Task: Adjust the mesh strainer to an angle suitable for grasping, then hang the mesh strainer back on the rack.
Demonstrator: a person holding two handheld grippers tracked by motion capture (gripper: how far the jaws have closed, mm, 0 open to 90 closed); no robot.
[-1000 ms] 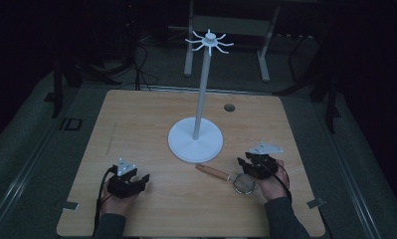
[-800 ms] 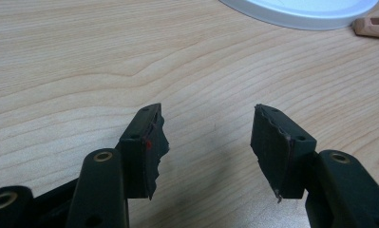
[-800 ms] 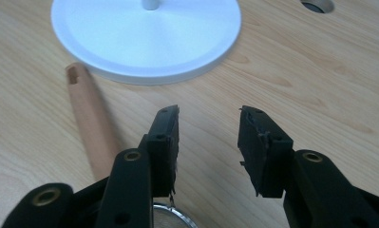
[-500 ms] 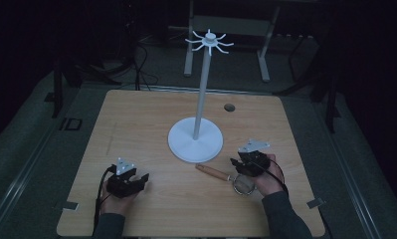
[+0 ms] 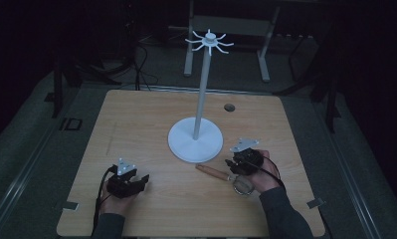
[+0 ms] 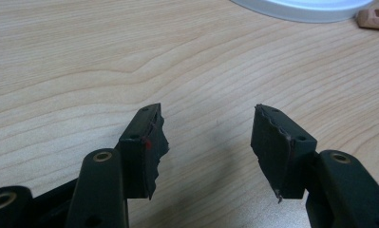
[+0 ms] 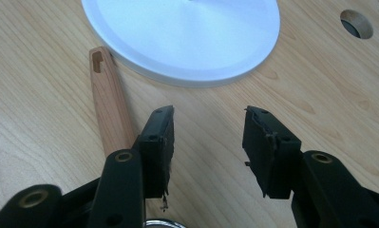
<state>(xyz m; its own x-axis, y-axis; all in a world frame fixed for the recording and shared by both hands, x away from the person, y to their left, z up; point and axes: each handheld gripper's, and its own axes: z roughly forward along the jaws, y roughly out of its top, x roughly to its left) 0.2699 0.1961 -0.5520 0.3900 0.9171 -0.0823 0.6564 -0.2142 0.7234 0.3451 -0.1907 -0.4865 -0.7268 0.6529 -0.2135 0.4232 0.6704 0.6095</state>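
Your right gripper has drifted toward the stand base, its jaws just widening, nothing between them. Your left gripper is resting released over bare wood-grain. The smooth wooden-handled strainer is lying just left of your right jaws.

The high view looks down from above; both tool views skim close, sharing the white stand base.

The wooden-handled strainer lies flat on my table, handle pointing to ten o'clock towards the white stand, its metal ring at four o'clock, near me.
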